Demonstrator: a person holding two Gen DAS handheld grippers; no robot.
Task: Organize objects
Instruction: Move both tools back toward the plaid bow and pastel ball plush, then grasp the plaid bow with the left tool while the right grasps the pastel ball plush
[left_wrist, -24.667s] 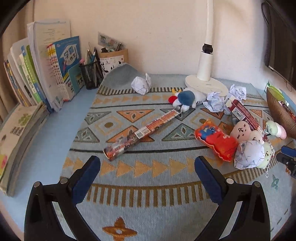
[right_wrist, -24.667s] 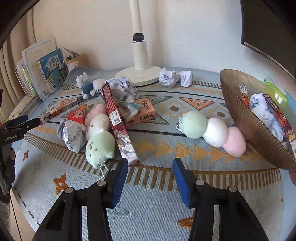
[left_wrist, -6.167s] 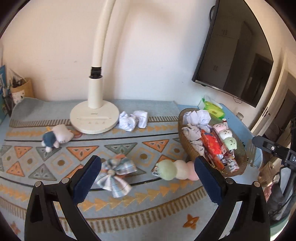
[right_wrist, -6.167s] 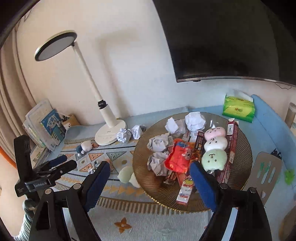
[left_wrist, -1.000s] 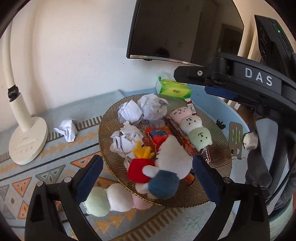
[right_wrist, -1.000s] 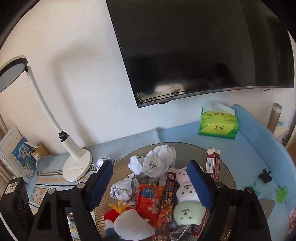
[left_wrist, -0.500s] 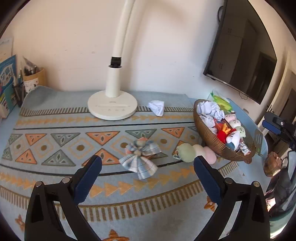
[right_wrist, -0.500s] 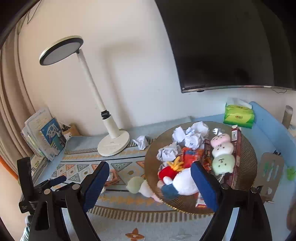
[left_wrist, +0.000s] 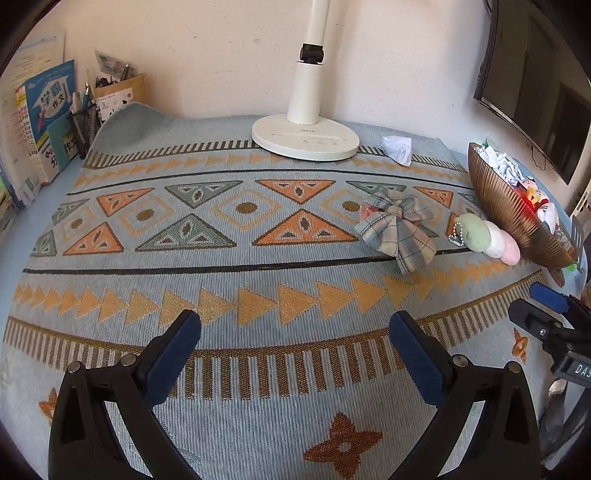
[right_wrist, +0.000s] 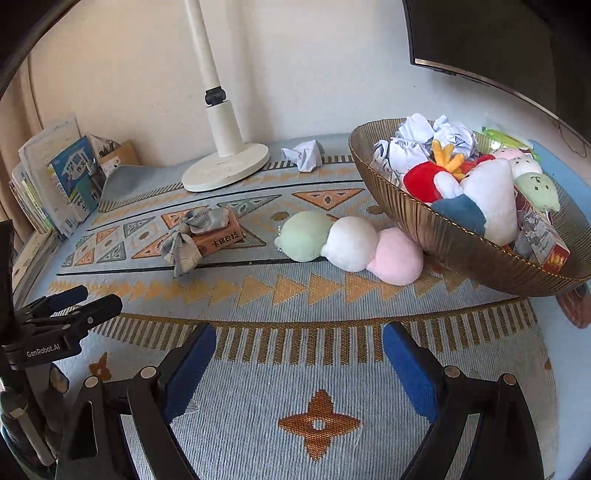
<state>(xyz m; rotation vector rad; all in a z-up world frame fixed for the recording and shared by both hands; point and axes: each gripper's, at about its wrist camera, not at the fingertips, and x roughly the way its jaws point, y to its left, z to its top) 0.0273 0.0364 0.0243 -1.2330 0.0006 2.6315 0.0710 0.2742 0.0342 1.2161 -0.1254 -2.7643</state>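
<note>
A: What's loose on the mat (right_wrist: 258, 306)?
B: A 3-ball plush (right_wrist: 347, 245) touching the bowl (right_wrist: 461, 247), a plaid bow (right_wrist: 192, 230) on a box (right_wrist: 221, 238), paper (right_wrist: 304, 155) by the lamp (right_wrist: 225, 162).
A: And the jaws?
B: Left gripper (left_wrist: 295, 354) and right gripper (right_wrist: 299, 363) stand wide, nothing between, over bare mat.
A: Anything blocking?
B: Books (right_wrist: 55, 181) line the far left; the bowl's full.

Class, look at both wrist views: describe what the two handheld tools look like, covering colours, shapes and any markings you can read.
Each tool is a black plastic frame ending in two fingers faced with blue pads, fixed by silver screws. The left tool shows white lettering "GenRobot.AI" on its body in the right wrist view. The right tool bears white letters "DAS" in the left wrist view. No cables, hands or sleeves can be made out.
</note>
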